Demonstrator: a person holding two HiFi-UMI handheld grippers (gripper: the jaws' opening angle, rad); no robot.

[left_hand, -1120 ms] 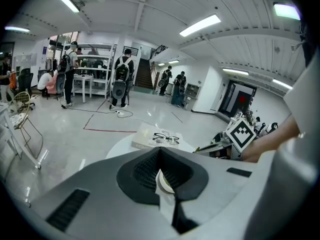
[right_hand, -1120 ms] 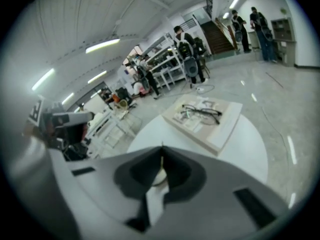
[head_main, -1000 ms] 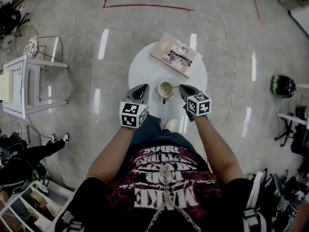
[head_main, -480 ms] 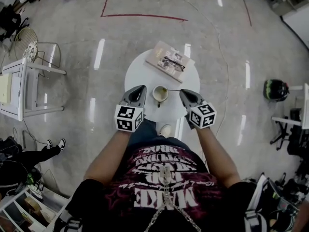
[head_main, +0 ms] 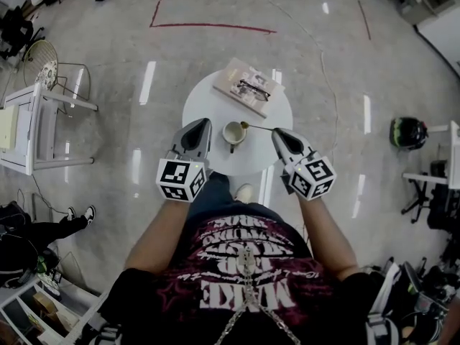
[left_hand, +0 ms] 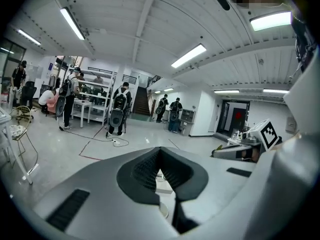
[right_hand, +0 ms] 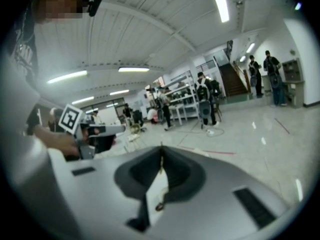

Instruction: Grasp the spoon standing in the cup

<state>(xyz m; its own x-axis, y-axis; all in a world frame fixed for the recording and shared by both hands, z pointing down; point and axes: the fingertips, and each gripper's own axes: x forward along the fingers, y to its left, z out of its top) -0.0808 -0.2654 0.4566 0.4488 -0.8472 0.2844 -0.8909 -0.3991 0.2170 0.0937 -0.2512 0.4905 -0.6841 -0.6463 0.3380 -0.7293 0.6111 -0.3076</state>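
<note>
Left of centre in the head view, the left gripper [head_main: 200, 125] is held over the white table [head_main: 205, 105], jaws pressed together on nothing. At centre the cup [head_main: 232, 133] is seen; from its right rim the spoon [head_main: 257, 127] is stretched to the right gripper [head_main: 277, 132], whose jaws are clamped on the handle

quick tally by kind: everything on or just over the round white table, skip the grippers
cup: 1
spoon: 1
book: 1
glasses: 1
total: 4
</note>
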